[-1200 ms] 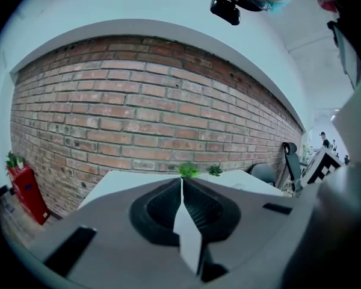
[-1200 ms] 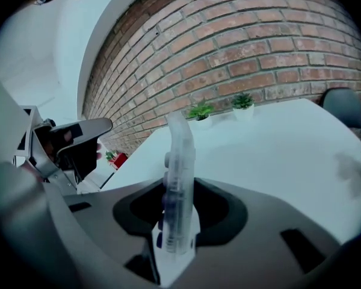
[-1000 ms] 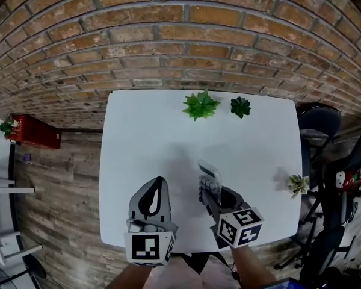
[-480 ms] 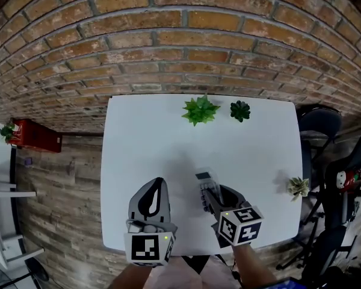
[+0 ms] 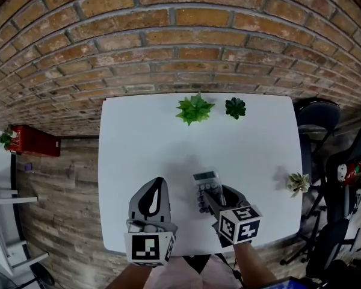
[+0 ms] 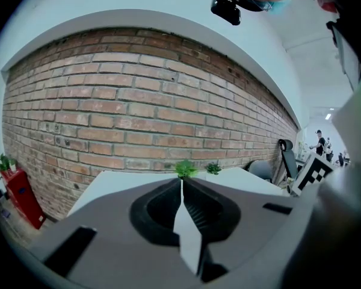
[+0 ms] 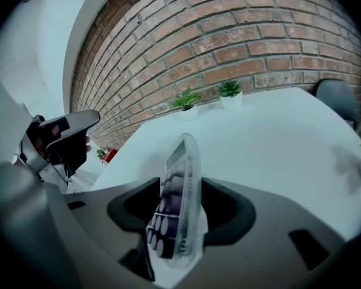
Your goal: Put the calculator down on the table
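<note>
On the tabletop, front half: a calculator (image 5: 206, 188) sits between the jaws of the right claw (image 5: 209, 198). Its display end points away from the person.
Tabletop (image 5: 138, 143): white, squarish and mostly bare, set against a brick wall.
Calculator, close up (image 7: 177, 197): in the right gripper view it stands tilted on one long edge, with the key face turned toward the left jaw. Whether its lower edge is touching the surface cannot be told.
Right claw: the jaws are opening with the calculator between them. A sliver of gap shows beside it, so the pads seem to be letting go, not pressing.
Left claw (image 5: 159, 182): just left of the calculator and apart from it. Its jaws are together with nothing between them.
Plants: a big plant (image 5: 194, 109) and a dark plant (image 5: 234, 107) stand well beyond the calculator at the back edge. A pale plant (image 5: 298, 182) stands well to its right.
Stage: probably the release itself, with the task nearly done.
Handling: it looks light and rigid. The clear plastic shell is likely smooth and slippery, and the display is the fragile part.
Where to hold: across the two long edges at the key end, keeping off the display.
Risk: released on edge, it may tip flat with a small clatter or slide.
</note>
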Motion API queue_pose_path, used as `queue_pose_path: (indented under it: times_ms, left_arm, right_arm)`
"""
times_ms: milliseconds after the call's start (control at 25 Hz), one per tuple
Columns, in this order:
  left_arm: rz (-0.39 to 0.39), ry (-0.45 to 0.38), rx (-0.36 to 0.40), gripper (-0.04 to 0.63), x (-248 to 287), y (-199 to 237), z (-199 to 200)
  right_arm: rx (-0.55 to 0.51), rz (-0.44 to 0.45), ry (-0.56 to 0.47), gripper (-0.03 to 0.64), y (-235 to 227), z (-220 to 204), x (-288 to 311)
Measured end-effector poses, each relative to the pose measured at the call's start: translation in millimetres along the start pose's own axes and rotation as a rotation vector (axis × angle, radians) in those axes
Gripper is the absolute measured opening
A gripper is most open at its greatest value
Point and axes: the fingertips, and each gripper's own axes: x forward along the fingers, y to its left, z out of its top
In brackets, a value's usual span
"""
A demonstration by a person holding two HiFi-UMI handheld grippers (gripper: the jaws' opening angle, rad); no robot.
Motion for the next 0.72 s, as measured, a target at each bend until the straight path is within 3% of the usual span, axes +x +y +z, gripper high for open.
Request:
queue_pose_path:
  times_ms: [400,720]
  left_arm:
    - [-0.042,-0.023,0.025,0.018,0.7,-21.4,10.9]
    - [-0.047,-0.115,0.06,0.018,-24.9,-50.0,50.2]
  right_arm:
    - [0.012,-0.016,-0.013,0.266,-8.9,-5.2,-15.9]
    - [-0.047,0.025,-0.18,0.259,10.1,40.1,-63.4]
